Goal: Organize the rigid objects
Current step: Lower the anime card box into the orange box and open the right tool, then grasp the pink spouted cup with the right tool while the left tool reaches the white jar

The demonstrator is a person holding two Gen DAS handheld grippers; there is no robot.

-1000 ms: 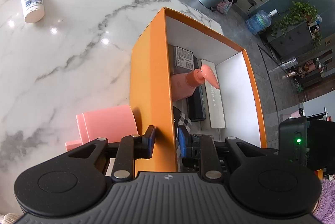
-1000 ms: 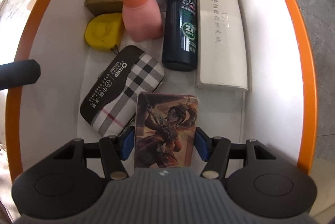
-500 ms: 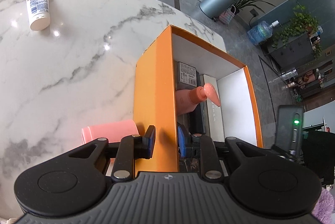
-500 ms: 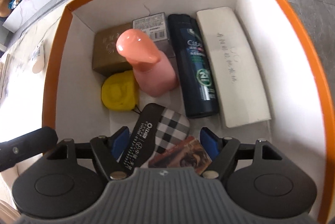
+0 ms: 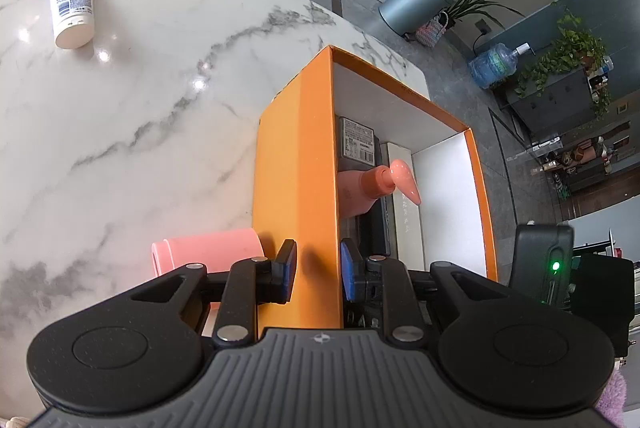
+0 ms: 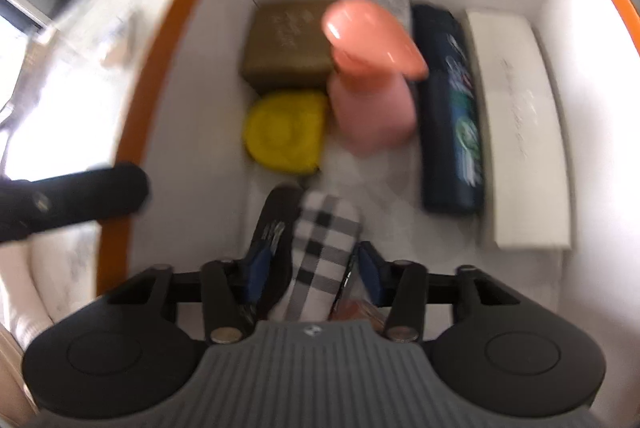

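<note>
An orange box (image 5: 296,168) with white inside stands on a marble table (image 5: 140,108). My left gripper (image 5: 318,270) is shut on the box's near side wall. In the blurred right wrist view the box (image 6: 160,68) holds a pink pump bottle (image 6: 372,100), a dark shampoo bottle (image 6: 452,116), a white case (image 6: 520,128), a brown box (image 6: 288,44), a yellow disc (image 6: 286,132), a plaid case (image 6: 316,260) and a picture card (image 6: 356,308). My right gripper (image 6: 316,270) is open above the plaid case and holds nothing.
A pink cup (image 5: 208,252) lies on the table beside the box, by my left fingers. A white tube (image 5: 72,14) lies far left on the table. The table's edge runs behind the box, with floor, a bin and plants beyond.
My right gripper let go of the picture card, which now lies in the box, and has pulled back and shifted over the plaid case. My left gripper keeps its hold on the box wall.
</note>
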